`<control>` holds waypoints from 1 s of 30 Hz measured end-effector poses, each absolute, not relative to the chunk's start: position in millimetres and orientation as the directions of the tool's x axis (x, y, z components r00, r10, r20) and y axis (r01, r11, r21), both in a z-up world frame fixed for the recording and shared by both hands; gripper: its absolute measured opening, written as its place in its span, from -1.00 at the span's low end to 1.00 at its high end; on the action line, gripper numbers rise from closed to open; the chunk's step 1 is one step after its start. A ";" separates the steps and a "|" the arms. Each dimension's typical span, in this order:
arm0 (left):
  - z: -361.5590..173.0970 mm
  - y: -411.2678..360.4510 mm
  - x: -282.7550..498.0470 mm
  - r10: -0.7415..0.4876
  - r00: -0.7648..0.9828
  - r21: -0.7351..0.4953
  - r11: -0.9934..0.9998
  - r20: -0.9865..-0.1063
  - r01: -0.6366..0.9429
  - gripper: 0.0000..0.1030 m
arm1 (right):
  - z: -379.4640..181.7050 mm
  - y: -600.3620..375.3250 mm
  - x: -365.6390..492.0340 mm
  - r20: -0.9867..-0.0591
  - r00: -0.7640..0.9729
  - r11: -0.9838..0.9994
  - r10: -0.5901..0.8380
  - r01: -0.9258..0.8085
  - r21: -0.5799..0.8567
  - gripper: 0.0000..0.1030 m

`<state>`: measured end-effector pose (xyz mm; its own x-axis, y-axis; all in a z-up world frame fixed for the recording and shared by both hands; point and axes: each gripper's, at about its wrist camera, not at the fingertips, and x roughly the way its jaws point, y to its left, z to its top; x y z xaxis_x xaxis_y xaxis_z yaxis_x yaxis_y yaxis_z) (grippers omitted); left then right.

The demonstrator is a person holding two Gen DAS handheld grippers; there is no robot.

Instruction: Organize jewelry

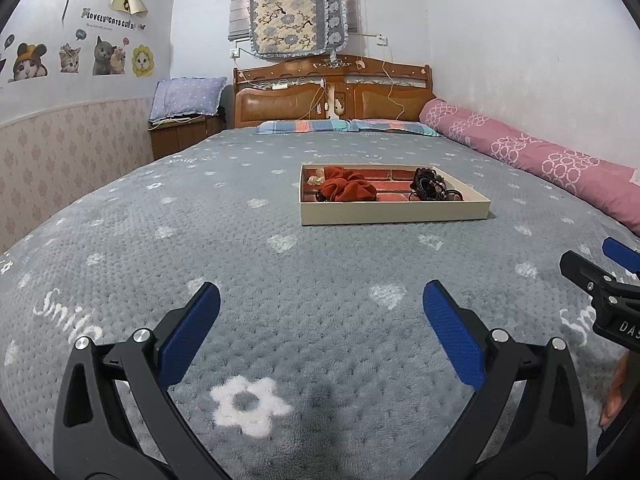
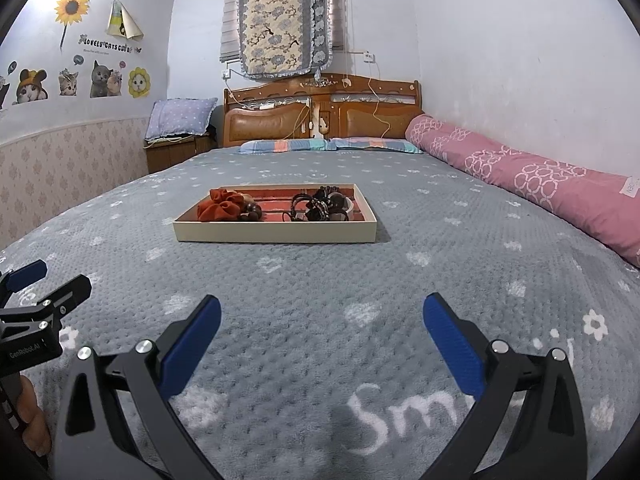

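The left gripper (image 1: 322, 308) hangs over the grey bedspread (image 1: 320, 264) with its blue fingers (image 1: 192, 332) spread wide and nothing between them. The right gripper (image 2: 322, 320) is likewise spread and bare, just beside it; each is cut off at the edge of the other's view. Well ahead lies a shallow tray (image 2: 276, 231) holding a rust-red scrunchie (image 2: 218, 208) and a dark tangle of hair ties (image 2: 320, 208), too jumbled to sort out. A pale piece behind the scrunchie is half hidden.
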<state>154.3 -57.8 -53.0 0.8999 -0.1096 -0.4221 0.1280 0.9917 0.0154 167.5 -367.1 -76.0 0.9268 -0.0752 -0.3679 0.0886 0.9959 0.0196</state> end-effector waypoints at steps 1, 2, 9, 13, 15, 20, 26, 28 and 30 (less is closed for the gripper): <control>-53.0 -57.5 154.2 -0.109 0.901 0.017 0.992 -0.421 0.128 0.91 | -76.1 -367.4 167.5 -0.366 0.928 0.996 -0.076 0.089 0.019 0.92; -52.8 -57.6 153.9 -0.109 0.901 0.018 0.992 -0.420 0.128 0.91 | -75.9 -367.2 167.3 -0.365 0.928 0.996 -0.076 0.088 0.018 0.92; -51.5 -60.5 150.5 -0.107 0.907 0.031 0.991 -0.408 0.131 0.91 | -75.7 -367.1 167.1 -0.364 0.928 0.996 -0.075 0.088 0.018 0.92; -51.2 -61.3 148.8 -0.107 0.908 0.032 0.991 -0.404 0.131 0.91 | -75.7 -367.0 166.6 -0.362 0.929 0.996 -0.075 0.087 0.017 0.92; -51.2 -61.4 148.3 -0.107 0.909 0.032 0.991 -0.403 0.131 0.91 | -75.6 -366.9 166.3 -0.361 0.930 0.996 -0.076 0.087 0.016 0.92; -50.5 -61.6 146.0 -0.108 0.911 0.030 0.991 -0.398 0.131 0.91 | -74.7 -366.6 164.9 -0.353 0.932 0.996 -0.077 0.085 0.007 0.92; -50.1 -62.6 143.7 -0.107 0.913 0.034 0.991 -0.393 0.131 0.91 | -73.9 -366.5 162.9 -0.349 0.934 0.996 -0.076 0.084 0.007 0.92; -49.7 -63.3 142.9 -0.106 0.915 0.037 0.991 -0.390 0.131 0.91 | -73.9 -366.9 162.6 -0.348 0.934 0.996 -0.076 0.083 0.007 0.92; -49.5 -64.3 143.0 -0.106 0.915 0.038 0.991 -0.390 0.131 0.91 | -73.9 -366.8 162.7 -0.349 0.934 0.996 -0.076 0.083 0.007 0.92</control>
<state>143.0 -64.3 -49.5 0.9149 -0.1056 -0.3895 0.1307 0.9907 0.0382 162.7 -366.8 -73.9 0.9341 -0.0759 -0.3487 0.0835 0.9965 0.0066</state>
